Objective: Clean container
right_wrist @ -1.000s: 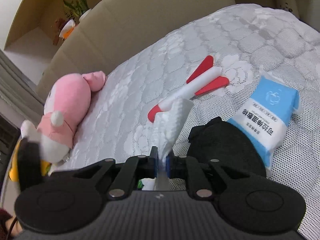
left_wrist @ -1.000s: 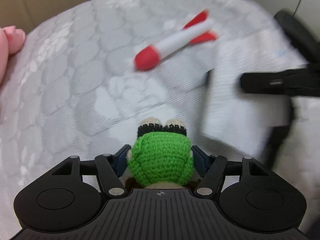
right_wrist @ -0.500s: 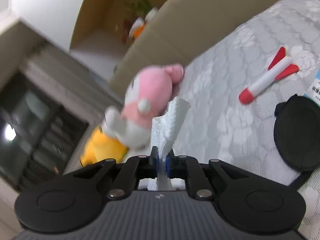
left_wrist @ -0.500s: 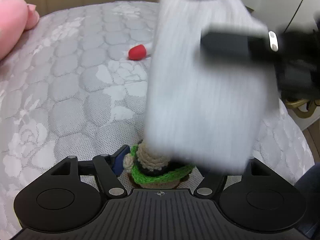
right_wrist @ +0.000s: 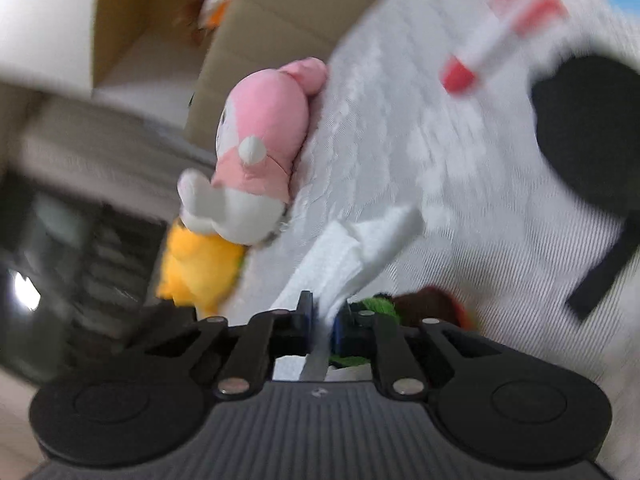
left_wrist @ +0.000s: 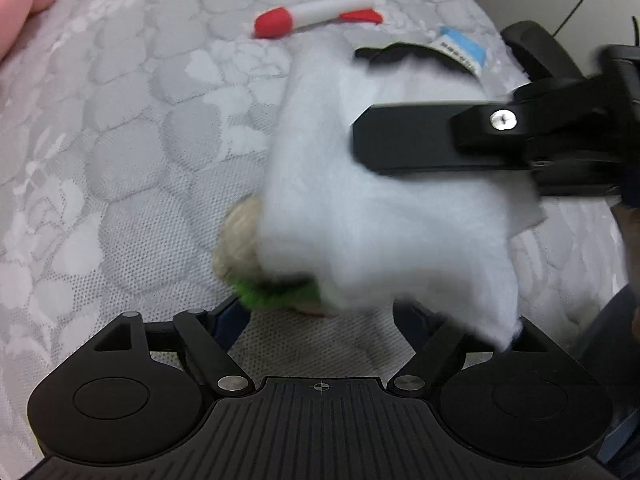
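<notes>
A crocheted green and cream frog container (left_wrist: 248, 256) lies blurred on the quilted bedspread (left_wrist: 120, 160), just ahead of my left gripper (left_wrist: 324, 320). That gripper's jaws are opening and stand wide, clear of the frog's sides. My right gripper (left_wrist: 360, 140) reaches in from the right, shut on a white wipe (left_wrist: 380, 220) that drapes over most of the frog. In the right wrist view the wipe (right_wrist: 360, 248) stands pinched in the right gripper (right_wrist: 322, 320), with a bit of the green frog (right_wrist: 376, 304) behind the fingers.
A red and white rocket toy (left_wrist: 316, 12) lies farther back on the bed. Next to it are a black round pad (left_wrist: 400, 54) and a blue and white wipe pack (left_wrist: 460, 46). A pink plush (right_wrist: 260, 136) and a yellow plush (right_wrist: 196, 268) rest at the bed's edge.
The left jaws have spread off the frog, which they gripped a second ago. The right gripper has swung the wipe in from the right and over the frog.
</notes>
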A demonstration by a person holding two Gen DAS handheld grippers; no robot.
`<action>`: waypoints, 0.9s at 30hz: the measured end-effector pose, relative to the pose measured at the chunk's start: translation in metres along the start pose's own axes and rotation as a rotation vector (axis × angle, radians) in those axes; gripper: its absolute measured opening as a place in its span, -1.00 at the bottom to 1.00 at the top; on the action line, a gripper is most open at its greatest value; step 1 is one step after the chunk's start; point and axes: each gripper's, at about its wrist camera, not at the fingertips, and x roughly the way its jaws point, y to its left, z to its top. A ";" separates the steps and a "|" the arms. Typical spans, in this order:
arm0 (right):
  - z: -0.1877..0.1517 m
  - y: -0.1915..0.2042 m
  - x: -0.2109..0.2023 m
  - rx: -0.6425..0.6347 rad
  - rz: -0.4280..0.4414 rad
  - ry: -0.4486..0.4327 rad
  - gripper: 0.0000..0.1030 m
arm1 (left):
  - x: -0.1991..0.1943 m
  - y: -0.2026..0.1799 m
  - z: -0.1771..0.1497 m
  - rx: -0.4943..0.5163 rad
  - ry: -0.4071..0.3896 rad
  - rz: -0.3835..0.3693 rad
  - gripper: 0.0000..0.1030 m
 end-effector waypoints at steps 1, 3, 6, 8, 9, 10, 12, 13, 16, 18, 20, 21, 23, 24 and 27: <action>0.001 -0.009 0.001 0.068 0.027 0.006 -0.78 | -0.002 0.000 0.000 0.000 -0.007 -0.002 0.78; 0.002 -0.016 0.001 0.105 0.026 0.000 -0.78 | -0.007 0.000 0.000 0.001 -0.024 0.001 0.78; 0.002 -0.005 0.004 -0.041 -0.140 -0.015 -0.78 | -0.011 0.003 0.003 -0.004 -0.042 0.027 0.78; -0.003 0.006 0.012 -0.177 -0.269 -0.009 -0.78 | -0.014 0.006 0.004 -0.020 -0.052 0.032 0.77; -0.006 0.009 0.015 -0.211 -0.302 0.004 -0.78 | -0.018 0.009 0.004 -0.025 -0.055 0.028 0.77; -0.007 0.009 0.017 -0.219 -0.312 0.013 -0.78 | -0.028 0.007 0.000 -0.028 -0.061 0.019 0.77; -0.009 0.010 0.020 -0.236 -0.331 0.028 -0.78 | -0.035 0.005 -0.001 -0.030 -0.072 0.008 0.78; -0.009 0.011 0.019 -0.244 -0.337 0.028 -0.78 | -0.038 0.004 -0.001 -0.019 -0.079 0.016 0.78; -0.011 0.014 0.020 -0.276 -0.331 0.066 -0.76 | -0.045 -0.001 -0.001 0.037 -0.097 0.054 0.82; -0.016 0.018 0.023 -0.300 -0.306 0.092 -0.76 | -0.048 -0.007 -0.003 0.095 -0.090 0.087 0.85; -0.019 0.023 0.023 -0.315 -0.267 0.101 -0.76 | -0.045 -0.010 -0.005 0.135 -0.064 0.107 0.87; -0.019 0.025 0.021 -0.314 -0.261 0.094 -0.76 | -0.043 -0.011 -0.006 0.152 -0.043 0.109 0.87; -0.016 0.026 0.018 -0.331 -0.311 0.059 -0.76 | -0.038 -0.014 -0.010 0.184 0.003 0.116 0.87; -0.015 0.027 0.018 -0.359 -0.368 0.039 -0.76 | -0.036 -0.015 -0.011 0.198 0.018 0.127 0.87; -0.013 0.023 0.020 -0.389 -0.450 0.029 -0.76 | -0.041 -0.016 -0.011 0.226 0.019 0.181 0.87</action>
